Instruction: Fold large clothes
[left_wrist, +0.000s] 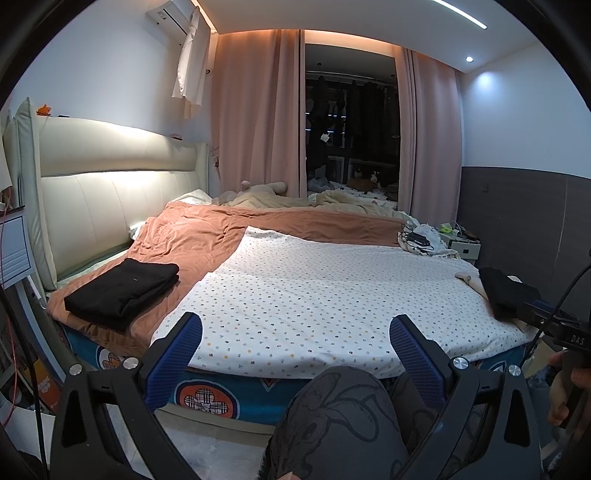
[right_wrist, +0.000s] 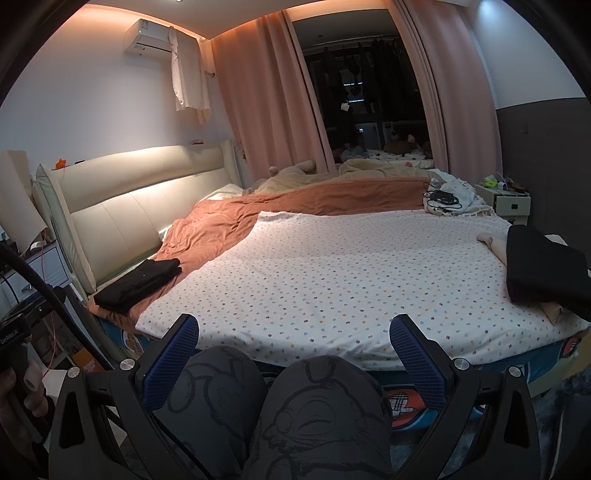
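Observation:
A folded black garment (left_wrist: 123, 286) lies on the orange blanket (left_wrist: 199, 236) at the bed's left; it also shows in the right wrist view (right_wrist: 142, 280). A second black garment (left_wrist: 508, 291) lies on beige clothes at the right edge of the dotted white sheet (left_wrist: 303, 291), also in the right wrist view (right_wrist: 543, 269). My left gripper (left_wrist: 295, 332) is open and empty, held back from the bed's near edge. My right gripper (right_wrist: 293, 332) is open and empty, also short of the bed. The other gripper's body (left_wrist: 565, 332) shows at the far right.
The person's knees in grey patterned trousers (right_wrist: 306, 410) sit between the fingers. A headboard (left_wrist: 110, 192) stands at left. A pile with cables (left_wrist: 421, 240) lies at the far right of the bed, beside a nightstand (left_wrist: 461, 243). Rumpled beige bedding (left_wrist: 295, 201) lies at the back.

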